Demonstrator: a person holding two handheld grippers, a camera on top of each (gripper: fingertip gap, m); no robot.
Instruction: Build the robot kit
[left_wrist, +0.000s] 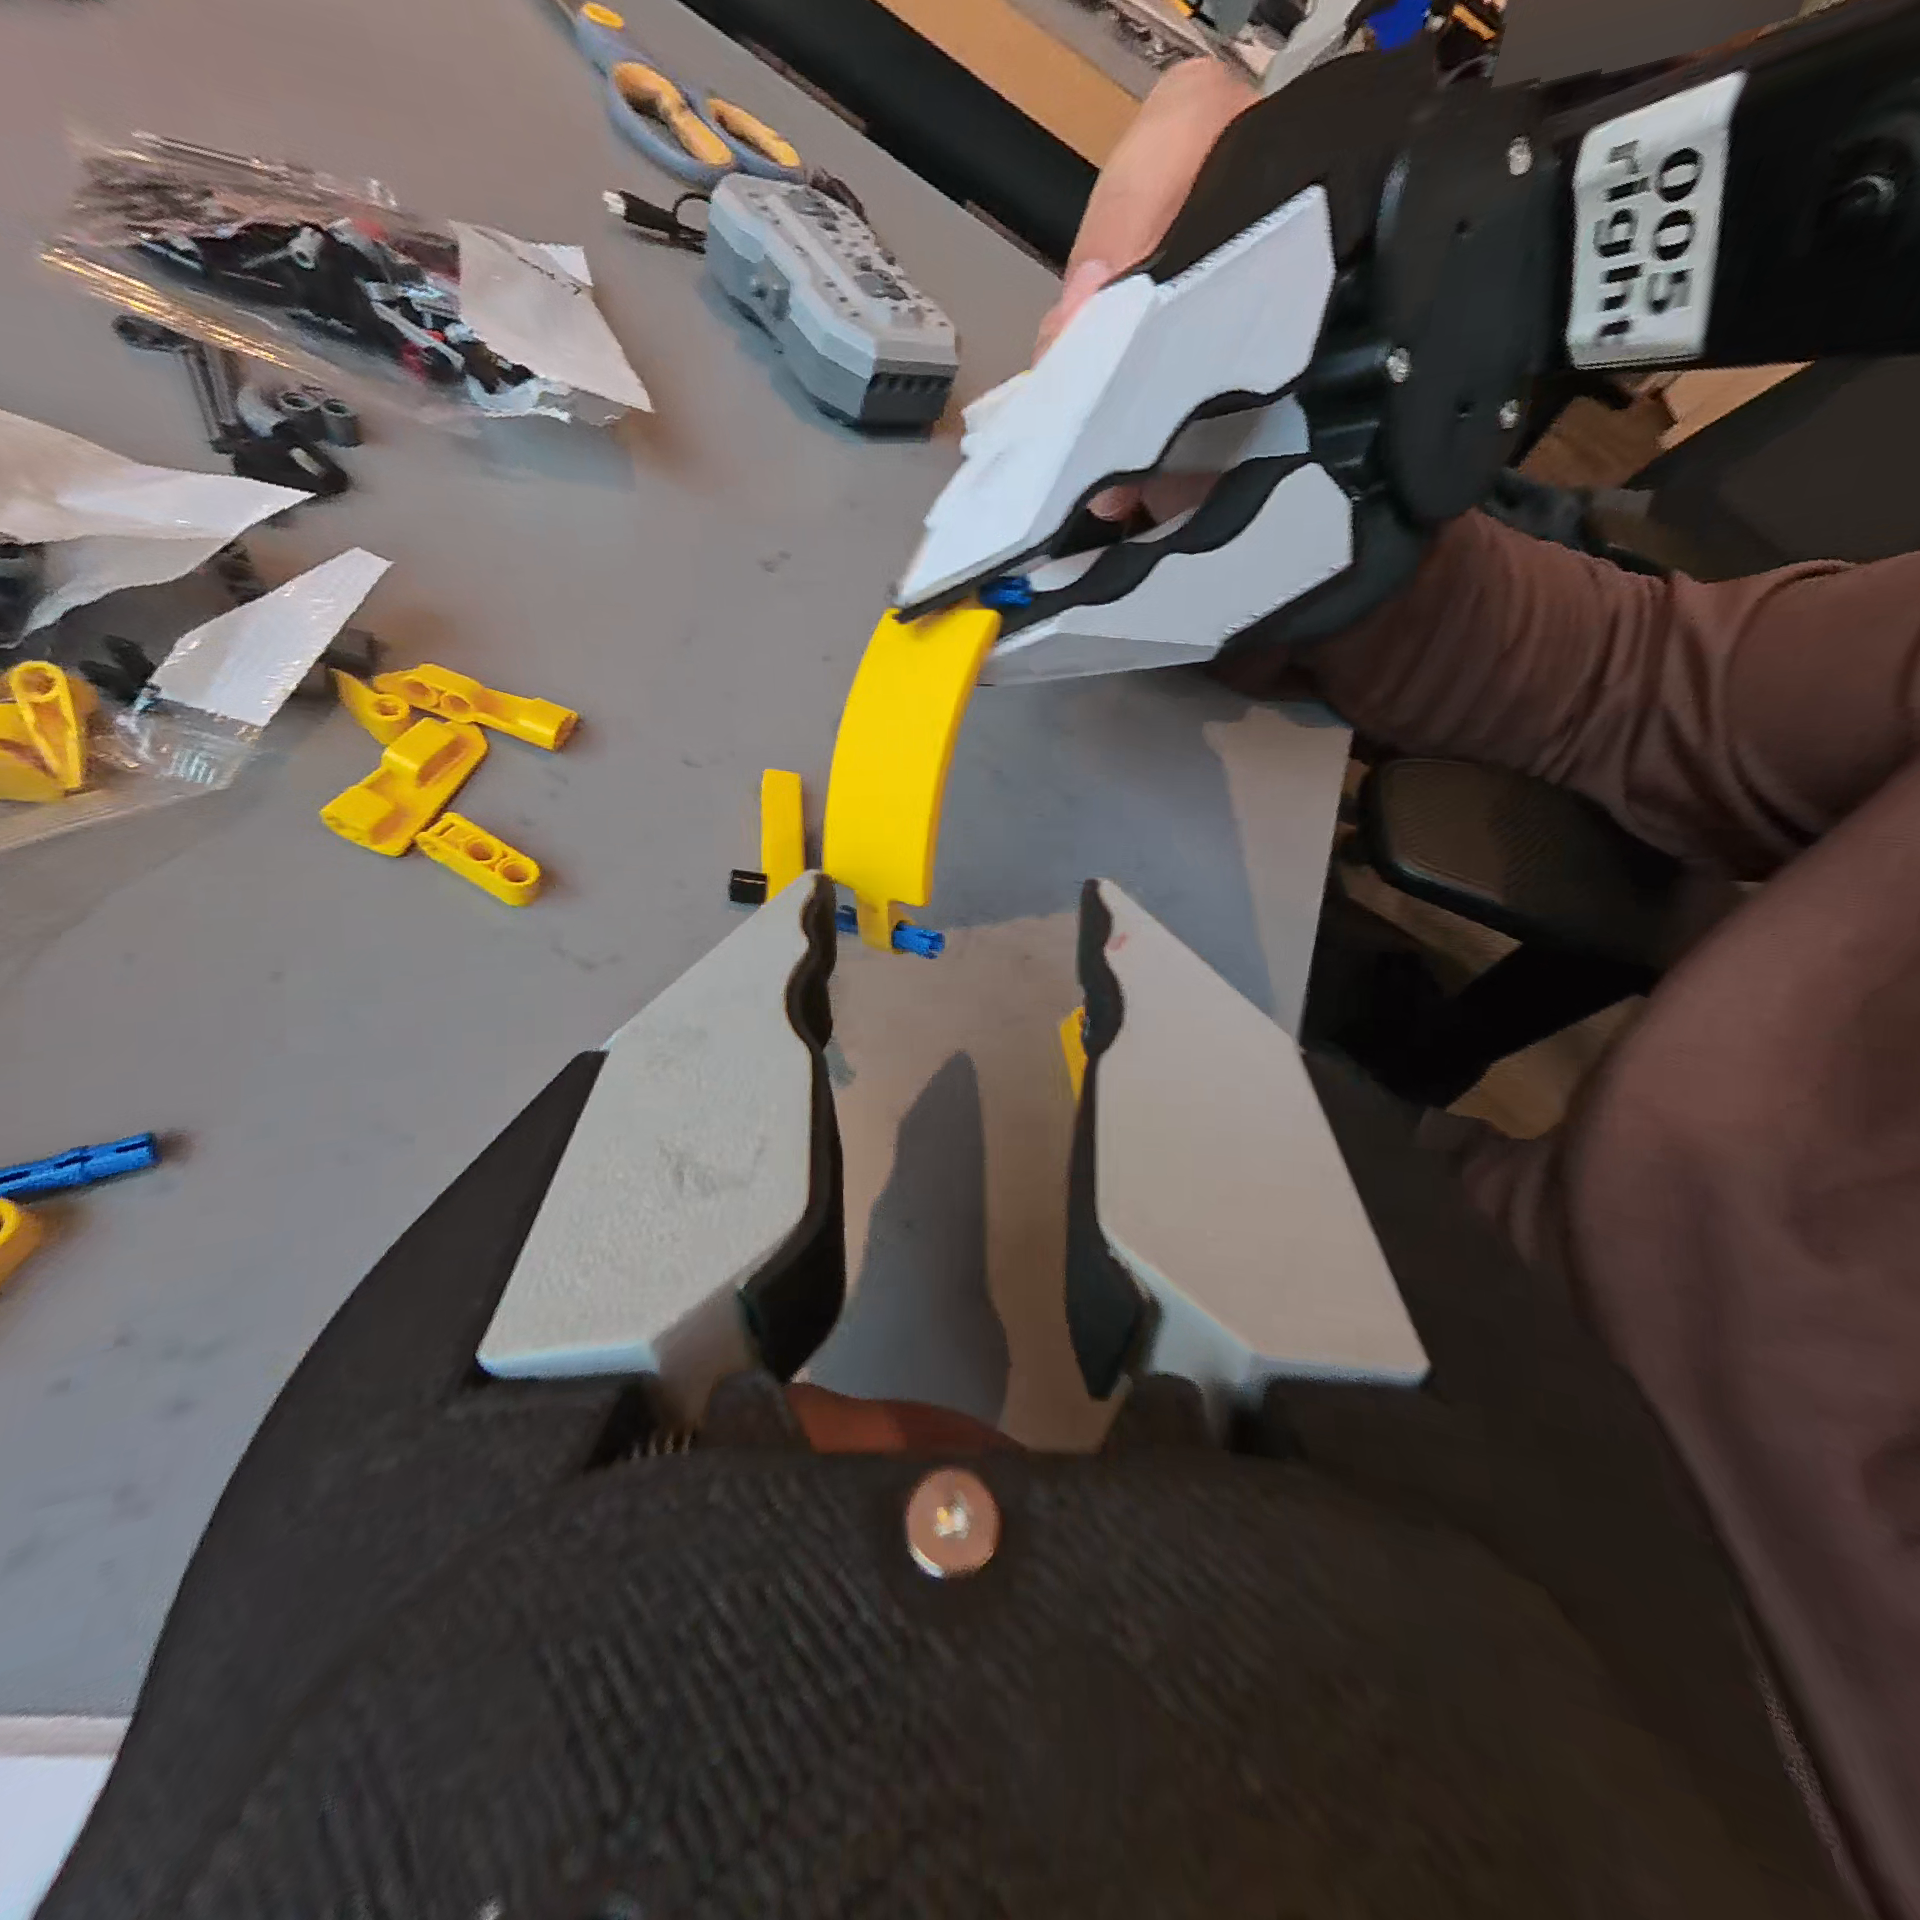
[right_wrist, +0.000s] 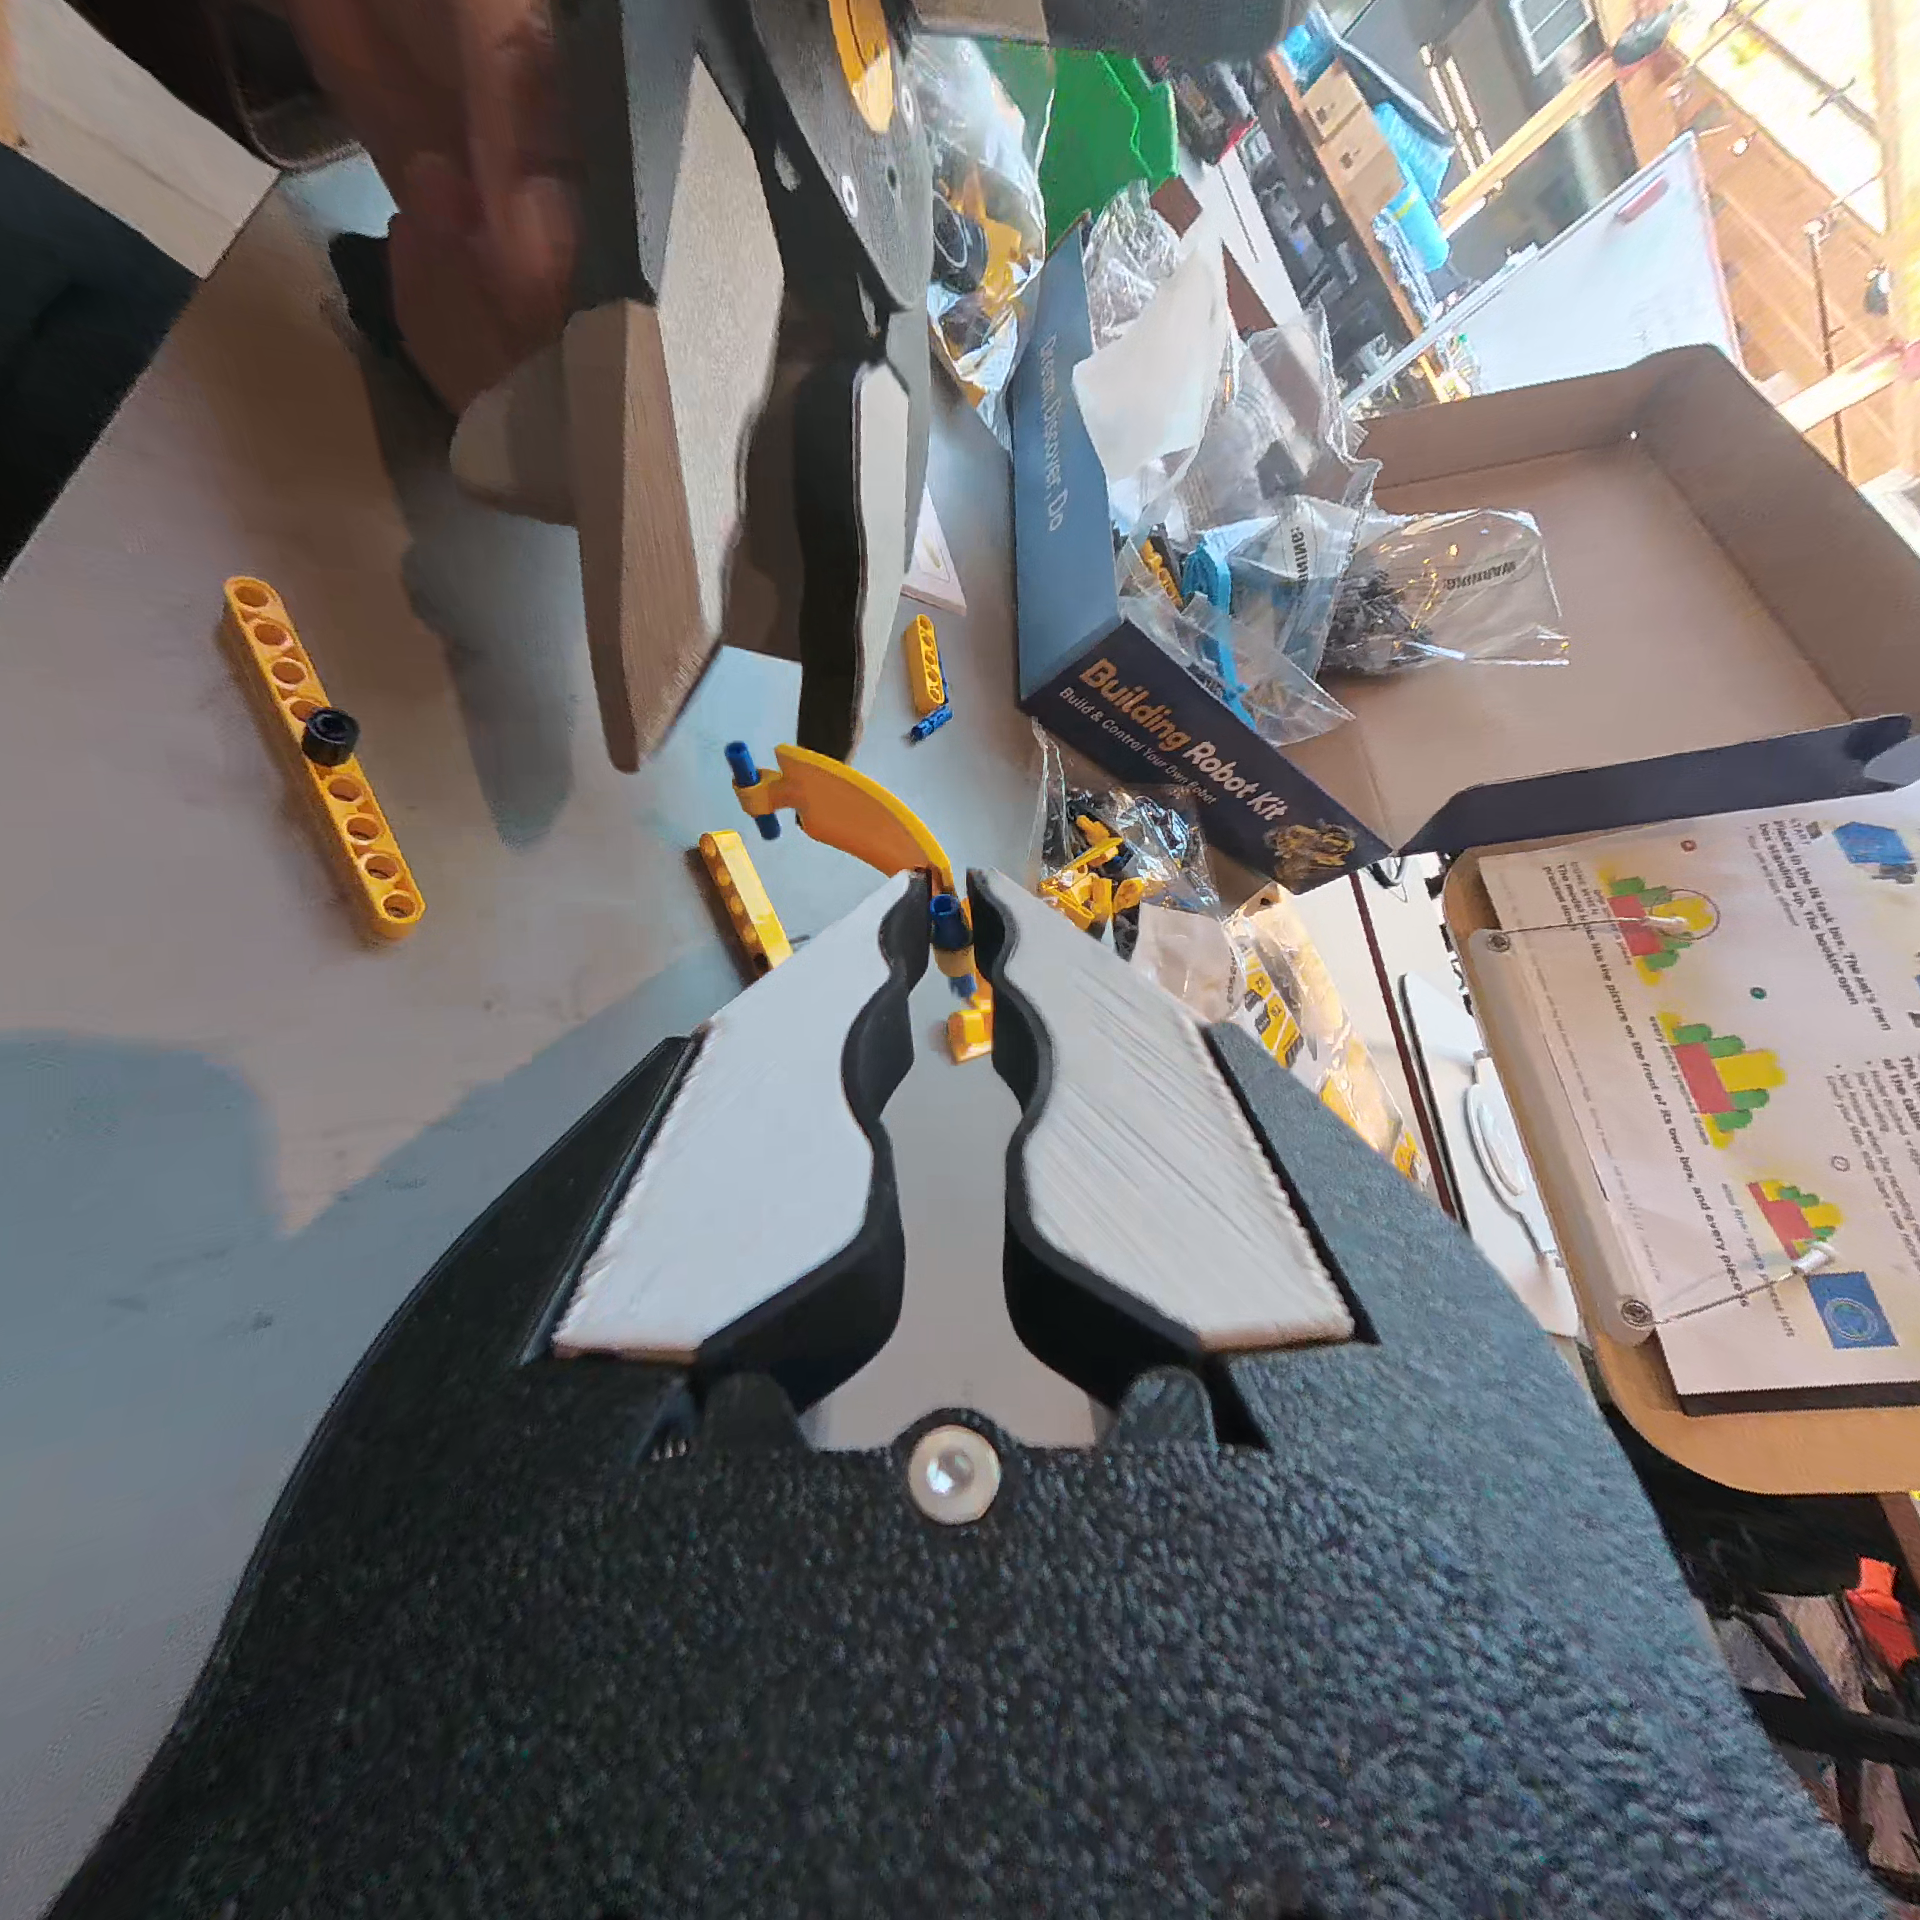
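Your right gripper (right_wrist: 948, 904) is closed on the blue pin end of the curved yellow panel (left_wrist: 902, 753), lifting it clear of the table (left_wrist: 644, 582). Your left gripper (left_wrist: 951, 914) is spread wide and empty (fingertips flanking the panel's lower pin), seemingly positioned to grip there.

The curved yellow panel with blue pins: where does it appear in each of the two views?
Left wrist view: curved yellow panel at centre, far end in the right gripper.
Right wrist view: panel left of centre, above the right gripper.
Shared landmark: the blue pin at its free end.
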